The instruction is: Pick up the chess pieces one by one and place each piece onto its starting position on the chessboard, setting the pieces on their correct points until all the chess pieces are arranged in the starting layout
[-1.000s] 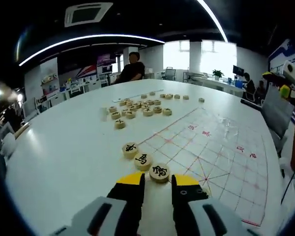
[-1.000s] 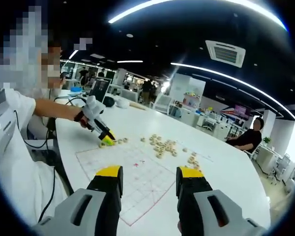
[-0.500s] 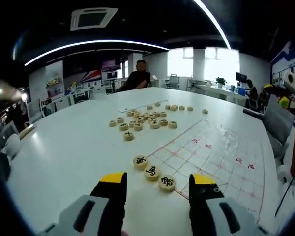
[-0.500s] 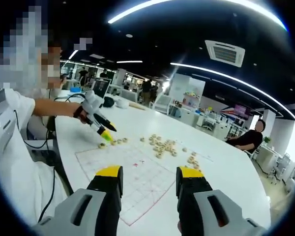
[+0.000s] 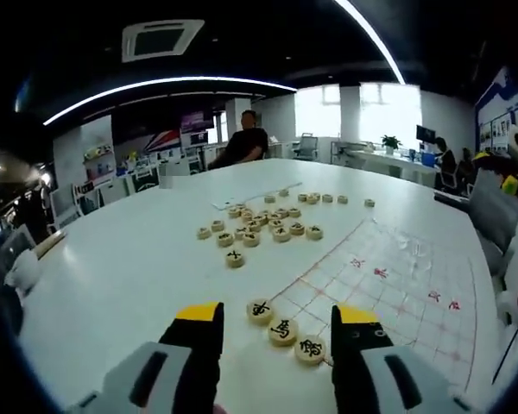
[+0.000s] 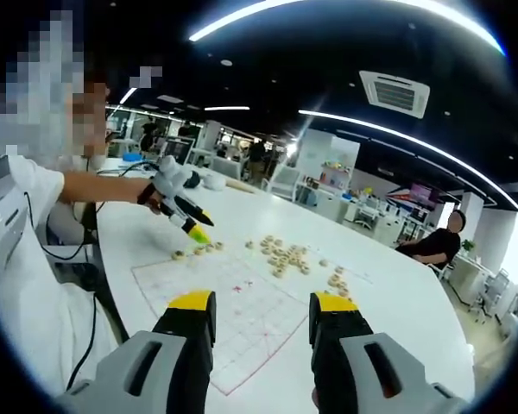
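Note:
Three round wooden chess pieces with black characters lie in a row (image 5: 282, 331) along the near edge of the red-lined chessboard (image 5: 388, 285). My left gripper (image 5: 276, 321) hovers open just above and behind them, holding nothing. A loose cluster of pieces (image 5: 263, 226) lies further out on the white table, with one piece (image 5: 235, 258) apart from it. In the right gripper view, my right gripper (image 6: 263, 310) is open and empty above the chessboard (image 6: 242, 297). The left gripper (image 6: 194, 231) hangs over the three pieces (image 6: 194, 251) at the board's far corner.
A short row of pieces (image 5: 326, 198) lies beyond the cluster. A person in dark clothes (image 5: 246, 142) sits at the table's far end. The person holding the grippers (image 6: 34, 285) stands at the left, in a white sleeve. Desks and chairs ring the room.
The left gripper's jaws, close around the nearest of the three pieces a second ago, have spread apart. The gripper has lifted away from the board corner, leaving that piece in the row.

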A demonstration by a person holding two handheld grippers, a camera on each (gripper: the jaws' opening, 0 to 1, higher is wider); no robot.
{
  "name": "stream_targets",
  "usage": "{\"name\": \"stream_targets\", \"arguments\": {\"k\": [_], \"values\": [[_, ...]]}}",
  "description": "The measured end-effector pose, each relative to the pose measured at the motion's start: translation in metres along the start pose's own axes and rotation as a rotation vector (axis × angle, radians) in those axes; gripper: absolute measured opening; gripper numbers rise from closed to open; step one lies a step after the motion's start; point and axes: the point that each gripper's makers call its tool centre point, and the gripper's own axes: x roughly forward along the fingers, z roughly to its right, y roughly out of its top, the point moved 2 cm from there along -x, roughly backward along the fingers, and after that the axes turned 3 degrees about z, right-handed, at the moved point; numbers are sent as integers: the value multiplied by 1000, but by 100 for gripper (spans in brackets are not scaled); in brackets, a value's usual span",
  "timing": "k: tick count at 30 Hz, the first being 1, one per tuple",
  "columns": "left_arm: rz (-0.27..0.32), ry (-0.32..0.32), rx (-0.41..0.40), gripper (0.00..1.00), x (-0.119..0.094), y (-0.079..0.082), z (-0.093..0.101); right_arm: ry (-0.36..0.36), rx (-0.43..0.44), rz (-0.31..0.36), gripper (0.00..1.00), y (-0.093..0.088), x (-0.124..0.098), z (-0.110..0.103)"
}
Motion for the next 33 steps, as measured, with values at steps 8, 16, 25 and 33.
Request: {"name": "stream_targets", "arguments": {"k": [8, 16, 25, 33], "values": [[-15, 8, 9, 49, 27, 6, -6, -9, 1, 0, 44, -1, -2, 2], [-36, 49, 36, 48, 65, 12, -28, -4, 0, 1, 44, 1, -2, 2], [-18, 95, -12, 45, 101, 13, -47, 2, -2, -4, 44, 0, 1, 1], [-21, 144, -48, 8, 107, 8, -59, -4, -2, -5, 44, -1, 0, 2]]}}
